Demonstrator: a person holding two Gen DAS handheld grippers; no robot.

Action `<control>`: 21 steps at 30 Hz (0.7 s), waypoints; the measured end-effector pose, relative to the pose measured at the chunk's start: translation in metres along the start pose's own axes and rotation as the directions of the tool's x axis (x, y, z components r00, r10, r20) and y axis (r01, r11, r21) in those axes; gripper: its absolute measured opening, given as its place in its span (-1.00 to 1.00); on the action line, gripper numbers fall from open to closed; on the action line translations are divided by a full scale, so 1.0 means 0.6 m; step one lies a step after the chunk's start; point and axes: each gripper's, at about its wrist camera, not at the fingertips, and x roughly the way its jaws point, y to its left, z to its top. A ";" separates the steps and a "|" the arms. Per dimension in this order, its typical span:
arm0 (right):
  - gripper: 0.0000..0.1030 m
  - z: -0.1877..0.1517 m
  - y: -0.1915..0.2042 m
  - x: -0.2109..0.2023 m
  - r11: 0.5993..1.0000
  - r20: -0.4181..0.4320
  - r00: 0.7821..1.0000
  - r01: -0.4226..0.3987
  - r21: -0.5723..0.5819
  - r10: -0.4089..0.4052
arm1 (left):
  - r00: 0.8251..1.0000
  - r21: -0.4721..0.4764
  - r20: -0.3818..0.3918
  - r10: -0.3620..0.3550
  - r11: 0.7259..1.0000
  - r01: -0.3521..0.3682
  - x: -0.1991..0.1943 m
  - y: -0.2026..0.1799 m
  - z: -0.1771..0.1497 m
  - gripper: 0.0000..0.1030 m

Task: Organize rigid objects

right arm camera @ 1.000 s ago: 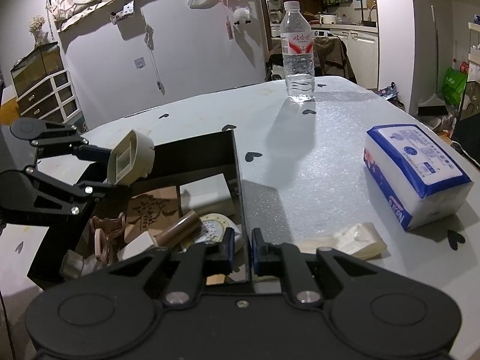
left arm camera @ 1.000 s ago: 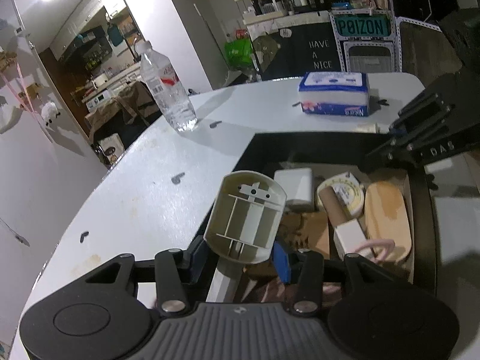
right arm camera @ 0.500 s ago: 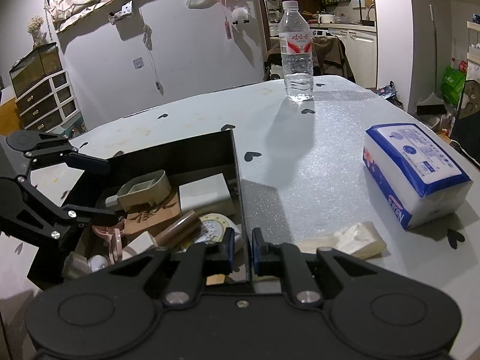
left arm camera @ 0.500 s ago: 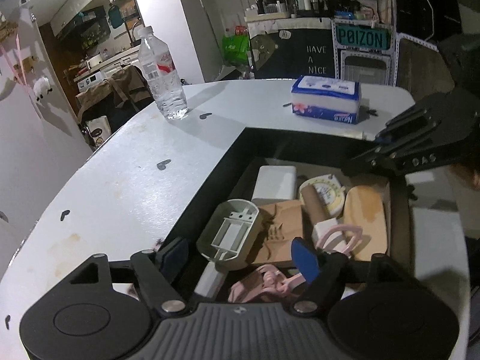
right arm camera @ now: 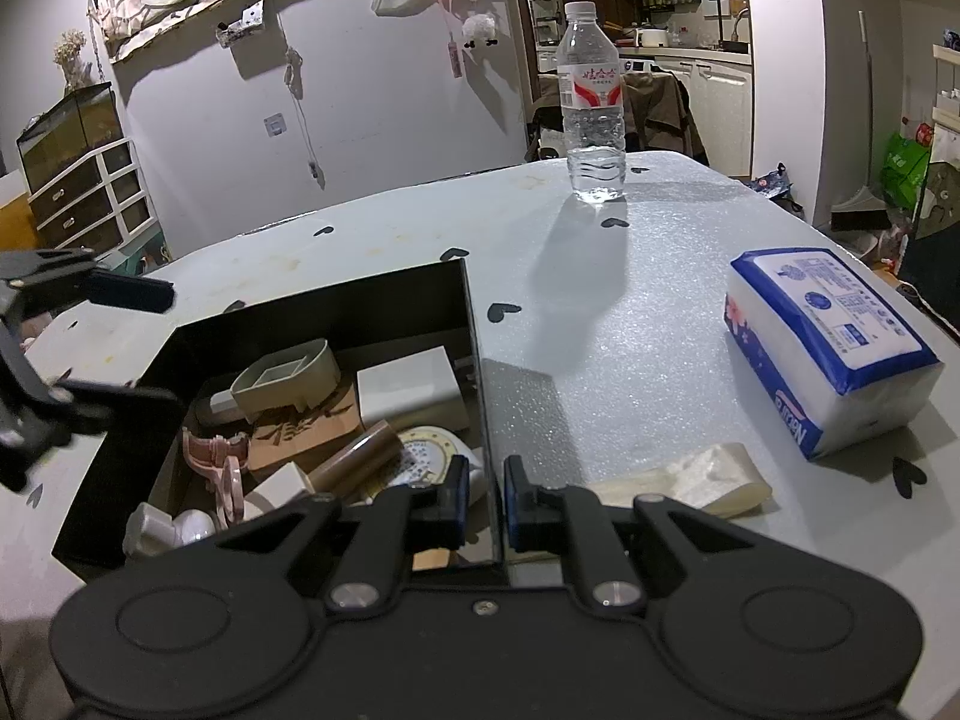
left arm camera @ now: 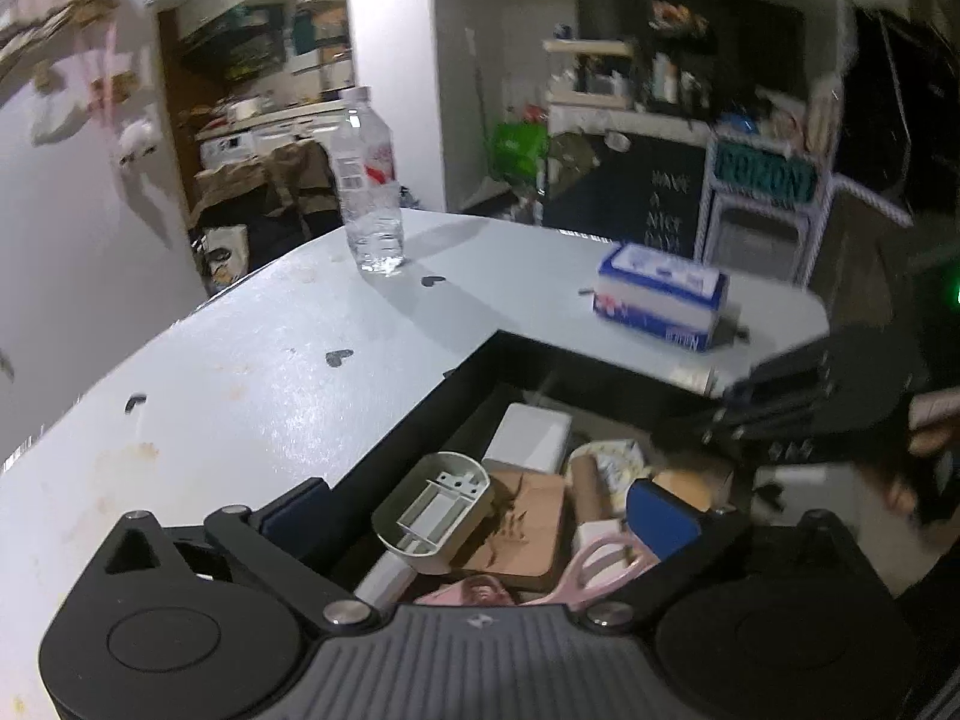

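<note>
Left tongs [left arm camera: 480,510] opening over black box [right arm camera: 336,312], right tongs [right arm camera: 483,501] pinching its wall, "POIZON" sign [left arm camera: 765,177] behind

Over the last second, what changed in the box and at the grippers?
The left gripper let go of the beige plastic holder: earlier held above the black box, it now lies inside on the wooden piece, and the jaws are opening with nothing gripped. The right gripper stayed clamped on the box wall; bottle and tissue pack unmoved.
</note>
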 end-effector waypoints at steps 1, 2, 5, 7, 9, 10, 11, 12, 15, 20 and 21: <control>-0.76 0.000 0.000 0.000 1.000 0.000 1.000 0.000 0.000 0.000 | 1.000 -0.024 0.004 0.004 1.000 -0.004 -0.006 -0.001 0.002 1.00; -0.76 0.000 0.000 0.000 1.000 0.000 1.000 -0.001 0.001 0.001 | 1.000 -0.051 0.015 0.011 0.999 -0.010 -0.014 -0.003 0.002 1.00; -0.76 0.000 -0.002 0.001 1.000 0.001 1.000 0.001 0.002 -0.001 | 0.999 -0.106 0.044 0.023 0.994 -0.019 -0.035 -0.008 0.000 1.00; -0.76 0.000 -0.002 0.001 1.000 0.000 1.000 0.000 0.003 0.000 | 0.997 -0.123 0.053 0.053 0.991 -0.046 -0.048 -0.017 -0.003 1.00; -0.74 0.000 -0.002 0.000 1.000 0.000 1.000 0.003 0.010 -0.003 | 0.993 -0.128 0.062 0.101 0.987 -0.093 -0.059 -0.027 -0.007 1.00; -0.71 0.000 -0.002 -0.002 1.000 0.002 1.000 0.004 0.014 -0.004 | 0.991 -0.133 0.067 0.118 0.985 -0.108 -0.065 -0.033 -0.009 1.00; -0.59 0.001 -0.002 -0.005 1.000 0.008 1.000 0.004 0.016 -0.004 | 0.989 -0.144 0.073 0.127 0.983 -0.115 -0.070 -0.037 -0.012 1.00; -0.54 0.002 -0.001 -0.010 1.000 0.017 1.000 0.001 0.016 -0.002 | 0.988 -0.160 0.078 0.131 0.980 -0.117 -0.075 -0.039 -0.014 1.00; -0.52 0.008 0.002 -0.031 1.000 0.052 0.999 -0.008 0.006 0.007 | 0.984 -0.210 0.095 0.149 0.970 -0.126 -0.089 -0.048 -0.021 1.00; -0.27 0.020 0.013 -0.075 0.999 0.129 0.991 -0.020 -0.035 0.025 | 0.967 -0.275 0.113 0.229 0.942 -0.191 -0.112 -0.067 -0.028 1.00; -0.12 0.022 0.015 -0.083 0.999 0.147 0.989 -0.020 -0.044 0.026 | 0.963 -0.292 0.119 0.242 0.936 -0.199 -0.118 -0.071 -0.030 1.00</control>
